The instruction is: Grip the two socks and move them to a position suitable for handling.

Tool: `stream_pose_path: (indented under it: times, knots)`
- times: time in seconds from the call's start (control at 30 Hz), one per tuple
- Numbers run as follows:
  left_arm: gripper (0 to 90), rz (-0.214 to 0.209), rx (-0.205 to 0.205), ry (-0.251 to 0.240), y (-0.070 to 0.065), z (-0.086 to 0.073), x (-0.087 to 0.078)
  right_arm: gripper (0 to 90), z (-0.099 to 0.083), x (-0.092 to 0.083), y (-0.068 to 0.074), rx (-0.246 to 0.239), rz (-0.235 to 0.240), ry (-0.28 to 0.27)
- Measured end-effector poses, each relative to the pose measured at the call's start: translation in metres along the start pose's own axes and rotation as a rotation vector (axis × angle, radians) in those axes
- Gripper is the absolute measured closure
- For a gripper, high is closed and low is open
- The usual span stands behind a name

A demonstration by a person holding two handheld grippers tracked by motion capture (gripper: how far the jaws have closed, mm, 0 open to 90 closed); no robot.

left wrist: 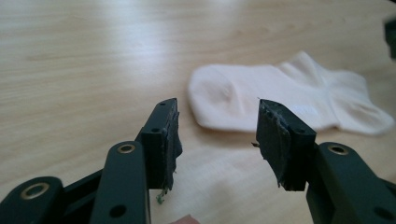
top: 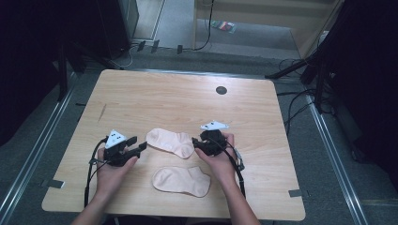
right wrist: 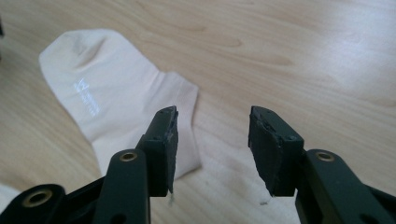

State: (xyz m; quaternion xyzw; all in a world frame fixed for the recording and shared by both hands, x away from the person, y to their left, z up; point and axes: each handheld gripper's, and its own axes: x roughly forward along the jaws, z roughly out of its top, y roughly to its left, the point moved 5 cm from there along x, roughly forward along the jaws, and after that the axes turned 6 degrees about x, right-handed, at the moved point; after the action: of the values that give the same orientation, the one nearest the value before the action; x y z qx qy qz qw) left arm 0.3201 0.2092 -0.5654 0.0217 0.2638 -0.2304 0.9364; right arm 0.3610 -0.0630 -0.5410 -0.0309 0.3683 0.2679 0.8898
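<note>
Two pale pink ankle socks lay flat on the light wooden table [top: 155, 93]. The far sock [top: 170, 142] ran left to right between my grippers, its long axis tilted slightly toward the near right. The near sock [top: 181, 181] lay just in front, roughly parallel. Small white lettering on the far sock [right wrist: 88, 100] was too small to read. Left gripper [top: 139, 146]: jaws apart, nothing between them. Right gripper [top: 195, 143]: jaws apart at the sock's cuff end, not clamping it.

left gripper [top: 141, 147]: black, grey triangular plate, black cable | jaws: brass-ringed screw holes, frayed pads
</note>
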Motion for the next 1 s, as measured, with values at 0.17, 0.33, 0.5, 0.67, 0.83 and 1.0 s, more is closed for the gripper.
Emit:
stream_pose_path:
  times: [0.17, 0.33, 0.5, 0.67, 0.83, 1.0]
  knots:
    - [56.2, 0.047, -0.035, 0.026, 0.010, 0.017, 0.020, 55.9, -0.016, 0.007, 0.004, -0.014, 0.017, 0.034]
    - [58.2, 0.016, 0.038, 0.124, 0.002, 0.019, 0.044, 59.2, -0.021, 0.019, 0.009, -0.046, 0.028, 0.057]
    - [70.2, 0.029, 0.074, 0.182, -0.003, 0.012, 0.053, 72.2, -0.024, 0.028, 0.010, -0.072, 0.014, 0.059]
    - [88.4, -0.002, 0.096, 0.200, -0.008, 0.012, 0.050, 86.0, -0.024, 0.028, 0.013, -0.113, 0.028, 0.050]
    - [89.1, -0.036, 0.102, 0.152, -0.018, 0.016, 0.036, 86.9, -0.023, 0.020, 0.008, -0.064, 0.026, 0.035]
    - [89.1, -0.081, 0.105, 0.083, -0.037, 0.024, 0.010, 86.9, -0.017, -0.009, 0.005, -0.040, 0.041, -0.007]
